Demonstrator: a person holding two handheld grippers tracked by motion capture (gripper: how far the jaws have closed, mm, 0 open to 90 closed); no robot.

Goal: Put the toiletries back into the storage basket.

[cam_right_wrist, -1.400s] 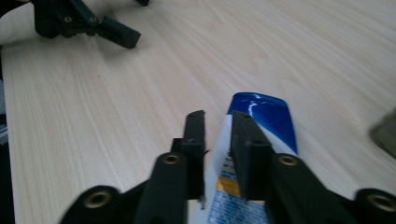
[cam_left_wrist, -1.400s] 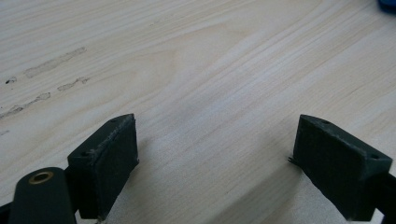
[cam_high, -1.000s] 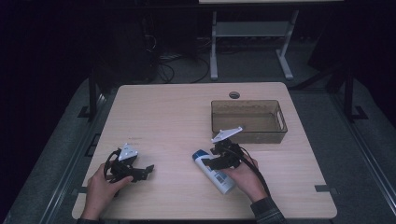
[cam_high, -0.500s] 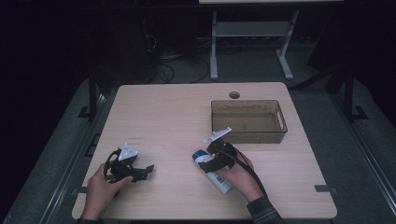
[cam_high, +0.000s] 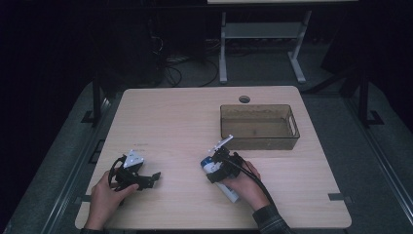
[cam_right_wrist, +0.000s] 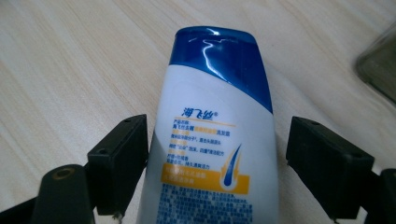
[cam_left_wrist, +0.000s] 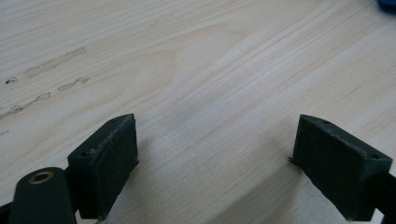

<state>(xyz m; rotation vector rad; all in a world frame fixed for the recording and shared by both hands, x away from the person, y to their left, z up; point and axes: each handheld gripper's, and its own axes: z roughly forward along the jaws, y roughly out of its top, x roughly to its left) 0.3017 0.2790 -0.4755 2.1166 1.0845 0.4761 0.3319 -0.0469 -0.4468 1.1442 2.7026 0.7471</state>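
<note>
A white shampoo bottle (cam_right_wrist: 210,140) with a blue cap lies flat on the wooden table (cam_high: 185,126), front of centre, cap (cam_high: 208,165) pointing away from the person. My right gripper (cam_right_wrist: 217,163) straddles it from above (cam_high: 217,168). Its jaws have just been opening and now stand either side of the bottle's body, with a gap showing at the right pad (cam_right_wrist: 327,163). My left gripper (cam_left_wrist: 215,163) rests open at the front left of the table (cam_high: 150,178) over bare wood, nothing between its pads.
A clear brown plastic bin (cam_high: 294,131), empty, stands at the right rear of the table, just beyond the right gripper. A round cable hole (cam_high: 244,99) sits near the far edge. Desk legs and cables lie on the dark floor behind.
The right gripper has come down and to the left onto the bottle, its jaws now on both sides of it. The left hand and gripper have stayed put.
</note>
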